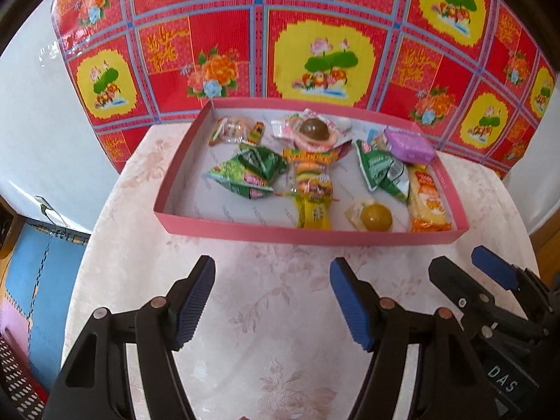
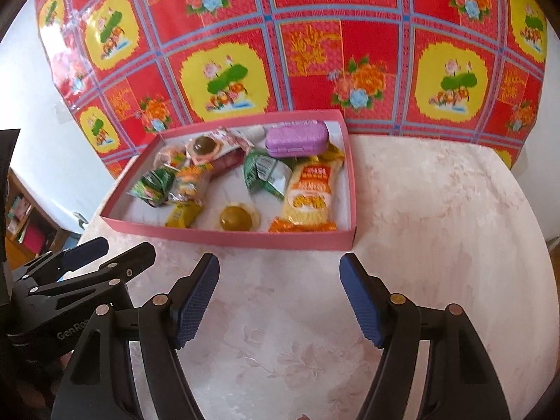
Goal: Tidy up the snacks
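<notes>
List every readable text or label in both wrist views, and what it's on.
"DAS": white letters on the right gripper body, left wrist view.
"Gen.Rob", cut off: on the left gripper body, right wrist view.
Snack wrappers in the pink tray: print too blurred to read.
Red patterned sheet: gold characters, unreadable.

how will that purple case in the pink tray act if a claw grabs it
The purple case looks like rigid moulded plastic, so it probably holds its shape. It rests tilted on crinkly packets, so a push may slide it off. Smooth sides might slip.

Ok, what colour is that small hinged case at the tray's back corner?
Purple case, clearest in the right wrist view.
</notes>
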